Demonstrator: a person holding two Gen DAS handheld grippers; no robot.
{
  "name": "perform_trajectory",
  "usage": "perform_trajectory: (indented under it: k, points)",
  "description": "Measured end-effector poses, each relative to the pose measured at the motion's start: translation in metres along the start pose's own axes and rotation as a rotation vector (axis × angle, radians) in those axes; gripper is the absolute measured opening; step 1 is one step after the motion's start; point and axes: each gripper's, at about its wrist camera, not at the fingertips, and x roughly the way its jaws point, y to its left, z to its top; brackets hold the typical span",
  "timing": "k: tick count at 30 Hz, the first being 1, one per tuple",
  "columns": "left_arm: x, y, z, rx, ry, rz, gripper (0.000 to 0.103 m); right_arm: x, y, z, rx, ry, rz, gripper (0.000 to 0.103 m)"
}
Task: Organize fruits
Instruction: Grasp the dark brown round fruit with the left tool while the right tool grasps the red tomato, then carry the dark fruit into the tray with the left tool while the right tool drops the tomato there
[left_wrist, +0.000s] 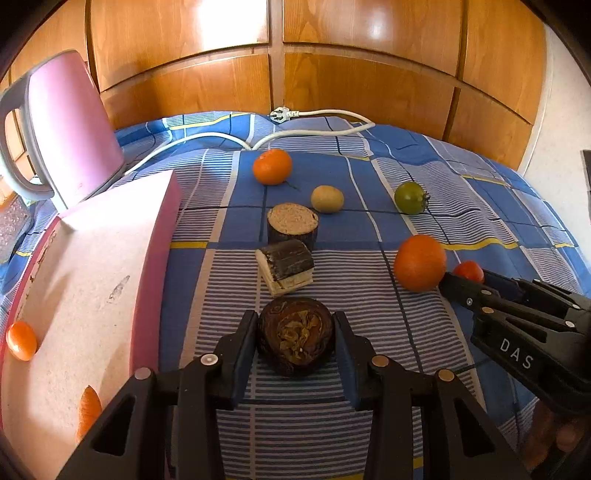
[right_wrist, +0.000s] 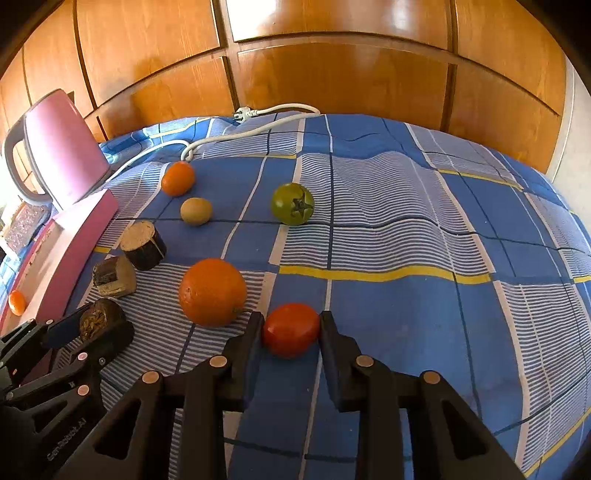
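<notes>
The left claw (left_wrist: 295, 334) is clamped on a dark, round, cut-faced fruit piece (left_wrist: 295, 336), a finger pressed to each flank, the piece low on the blue checked cloth (left_wrist: 369, 314) and seemingly not yet lifted. The right claw (right_wrist: 291, 332) has its fingers against both sides of a small red tomato (right_wrist: 291, 329), gripping it on the cloth.

From the left claw, at 12 o'clock, lie a dark-skinned wedge (left_wrist: 286, 266), then a cut brown stub (left_wrist: 293, 225). At 11 o'clock sits a mandarin (left_wrist: 272, 166), at 1 o'clock a yellow-brown fruit (left_wrist: 327, 199) and a green tomato (left_wrist: 410, 198). A large orange (left_wrist: 420, 263) rests at 2 o'clock, just beside the right claw. At 9 o'clock is a pink tray (left_wrist: 155, 258) already holding a small orange fruit (left_wrist: 21, 340).

The step in hand looks like a two-handed pickup. Next, both claws probably need to lift straight up and carry toward the tray, the right one clearing the large orange.
</notes>
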Motion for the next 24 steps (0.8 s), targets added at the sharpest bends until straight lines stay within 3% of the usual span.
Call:
perform_trajectory:
  k: [24]
  points:
    - [-0.07, 0.023, -0.001, -0.066, -0.116, 0.052, 0.04, -0.012, -0.004, -0.011, 0.018, -0.029, 0.029, 0.029]
